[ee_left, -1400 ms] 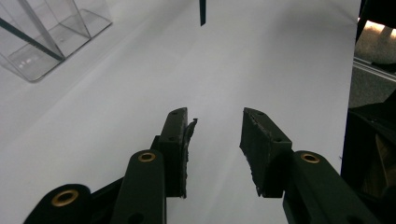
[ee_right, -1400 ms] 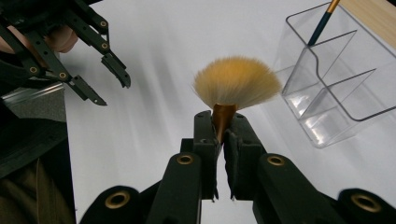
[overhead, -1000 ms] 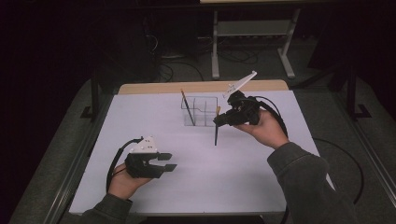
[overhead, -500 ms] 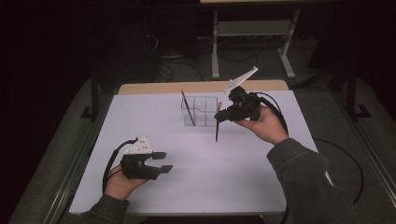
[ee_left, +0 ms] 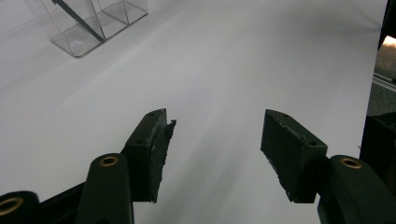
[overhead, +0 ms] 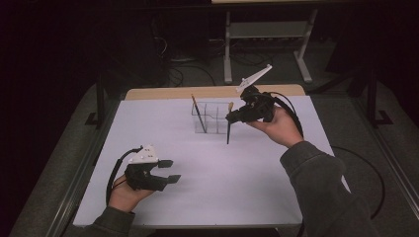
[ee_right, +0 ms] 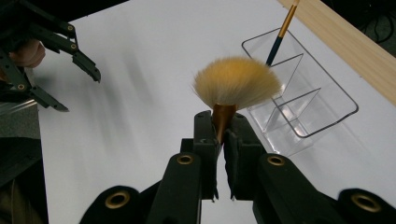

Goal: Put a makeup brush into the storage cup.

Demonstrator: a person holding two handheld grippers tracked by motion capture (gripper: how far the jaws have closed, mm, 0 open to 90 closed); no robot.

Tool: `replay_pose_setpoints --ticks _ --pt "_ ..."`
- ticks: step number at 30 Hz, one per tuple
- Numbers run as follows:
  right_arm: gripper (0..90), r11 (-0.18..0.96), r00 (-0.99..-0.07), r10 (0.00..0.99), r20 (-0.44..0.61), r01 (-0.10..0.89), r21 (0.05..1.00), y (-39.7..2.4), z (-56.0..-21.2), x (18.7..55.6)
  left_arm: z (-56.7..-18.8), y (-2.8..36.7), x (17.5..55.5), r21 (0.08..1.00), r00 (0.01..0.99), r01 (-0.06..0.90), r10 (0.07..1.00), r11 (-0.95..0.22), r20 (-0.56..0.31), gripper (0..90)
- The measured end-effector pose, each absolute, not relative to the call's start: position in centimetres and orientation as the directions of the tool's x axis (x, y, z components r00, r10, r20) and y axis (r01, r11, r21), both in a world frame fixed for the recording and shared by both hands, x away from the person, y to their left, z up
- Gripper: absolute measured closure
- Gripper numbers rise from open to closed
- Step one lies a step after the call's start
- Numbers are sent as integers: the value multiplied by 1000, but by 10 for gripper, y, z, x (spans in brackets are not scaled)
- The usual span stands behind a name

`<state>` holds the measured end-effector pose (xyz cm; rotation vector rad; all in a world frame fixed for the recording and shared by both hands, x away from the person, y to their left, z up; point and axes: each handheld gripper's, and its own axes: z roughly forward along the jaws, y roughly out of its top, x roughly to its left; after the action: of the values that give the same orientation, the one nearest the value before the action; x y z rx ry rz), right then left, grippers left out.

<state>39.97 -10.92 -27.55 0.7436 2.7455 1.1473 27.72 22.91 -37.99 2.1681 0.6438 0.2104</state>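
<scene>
On the white counter (overhead: 212, 187) a clear divided organizer (ee_right: 299, 100) holds one slim brush (overhead: 198, 113) leaning in a compartment, while just beside it the right gripper (ee_right: 222, 140) pinches a fluffy makeup brush (ee_right: 236, 84) upright and the left gripper (ee_left: 215, 144) rests with jaws spread, empty.

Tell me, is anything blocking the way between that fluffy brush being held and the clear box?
Nothing visible does. The right gripper holds the fluffy tan-bristled brush with a copper ferrule beside the clear plastic divided organizer. Only bare white table lies between them. A thin dark-handled brush already stands in one end compartment.
</scene>
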Motion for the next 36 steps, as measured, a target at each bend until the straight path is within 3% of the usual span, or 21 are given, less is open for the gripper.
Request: replay_pose_setpoints --ticks 36 --pt "831 579 -846 528 78 425 696 -91 -252 440 -377 235 277 788 849 366 524 -495 -66 343"
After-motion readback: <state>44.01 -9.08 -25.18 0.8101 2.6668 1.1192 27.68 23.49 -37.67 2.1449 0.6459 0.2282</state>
